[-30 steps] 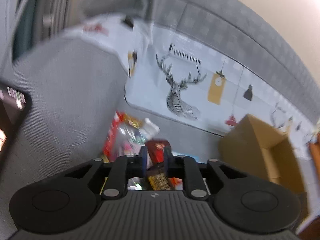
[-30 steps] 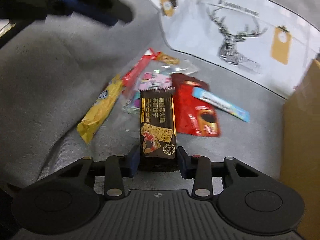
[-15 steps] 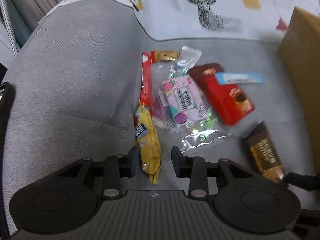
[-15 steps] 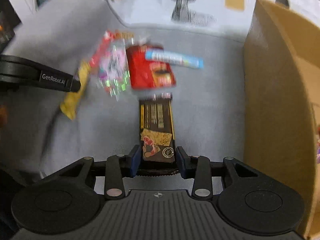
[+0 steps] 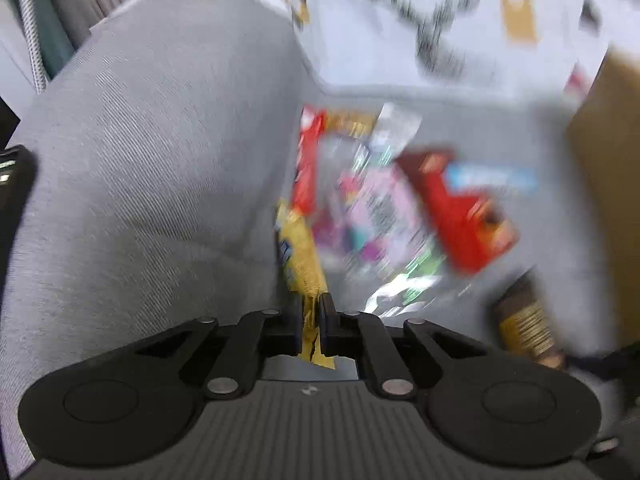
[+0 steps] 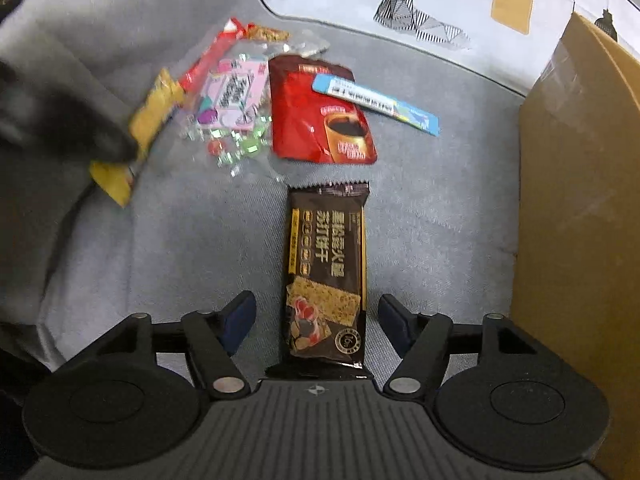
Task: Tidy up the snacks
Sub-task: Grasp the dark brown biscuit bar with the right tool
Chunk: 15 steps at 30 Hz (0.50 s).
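My left gripper [image 5: 310,314] is shut on the near end of a yellow snack packet [image 5: 300,256] at the left edge of the snack pile; the right wrist view shows the same packet [image 6: 154,118] under the blurred left gripper [image 6: 60,120]. My right gripper [image 6: 316,316] has its jaws opening, and a dark brown cracker packet [image 6: 326,272] lies flat on the grey sofa seat [image 6: 432,208] between them, with the pads clear of it. Further back lie a red coffee packet [image 6: 320,120], a blue stick sachet [image 6: 376,98], a pink candy bag [image 6: 236,96] and a red stick [image 6: 208,60].
An open cardboard box [image 6: 580,200] stands at the right, close to my right gripper. A white cushion with a deer print [image 6: 416,8] leans at the back. The grey sofa armrest [image 5: 140,160] rises on the left.
My left gripper dropped onto the yellow packet and shut on its end. My right gripper let go of the brown cracker packet, which now lies on the seat between spread jaws.
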Available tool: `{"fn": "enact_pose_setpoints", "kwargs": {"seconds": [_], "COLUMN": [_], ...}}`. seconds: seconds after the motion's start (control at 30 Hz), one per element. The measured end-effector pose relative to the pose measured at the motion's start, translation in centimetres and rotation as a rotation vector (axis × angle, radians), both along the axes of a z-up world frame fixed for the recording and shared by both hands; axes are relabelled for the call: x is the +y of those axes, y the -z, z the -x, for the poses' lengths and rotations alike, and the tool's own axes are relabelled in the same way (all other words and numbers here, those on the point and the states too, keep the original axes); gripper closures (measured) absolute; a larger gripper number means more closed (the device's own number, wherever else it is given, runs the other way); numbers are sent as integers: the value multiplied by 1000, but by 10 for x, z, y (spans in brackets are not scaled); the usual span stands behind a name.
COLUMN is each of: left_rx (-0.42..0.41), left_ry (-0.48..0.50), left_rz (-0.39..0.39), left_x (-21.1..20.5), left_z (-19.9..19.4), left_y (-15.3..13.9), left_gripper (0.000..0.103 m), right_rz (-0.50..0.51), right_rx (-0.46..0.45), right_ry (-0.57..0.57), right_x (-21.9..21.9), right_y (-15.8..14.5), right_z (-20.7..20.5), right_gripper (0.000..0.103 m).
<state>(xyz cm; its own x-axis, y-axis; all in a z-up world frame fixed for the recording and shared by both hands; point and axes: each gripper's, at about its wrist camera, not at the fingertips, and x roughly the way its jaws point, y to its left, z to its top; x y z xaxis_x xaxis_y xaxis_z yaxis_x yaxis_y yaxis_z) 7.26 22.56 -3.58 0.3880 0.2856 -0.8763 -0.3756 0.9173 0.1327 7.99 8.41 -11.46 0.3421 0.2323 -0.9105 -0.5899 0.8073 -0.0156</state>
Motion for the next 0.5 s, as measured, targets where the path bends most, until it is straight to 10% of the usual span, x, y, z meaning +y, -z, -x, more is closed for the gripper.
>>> {"fn": "enact_pose_setpoints", "kwargs": {"seconds": [0.1,0.33,0.5], "left_rx": [-126,-174,16], "left_ry": [-6,27,32], "left_rz": [112,512,442], "left_x": [6,11,-3], "left_z": [12,14,0], "left_y": [-17,-10,16], "left_gripper": [96,96,93], "right_rz": [-14,-38,-22], "right_rx": [-15,-39,4], "right_ry": [-16,53,98], "right_x": [0,-16,-24], "right_y": [-3,-12,-9], "right_z": [3,0,-4], "right_gripper": [60,61,61]}}
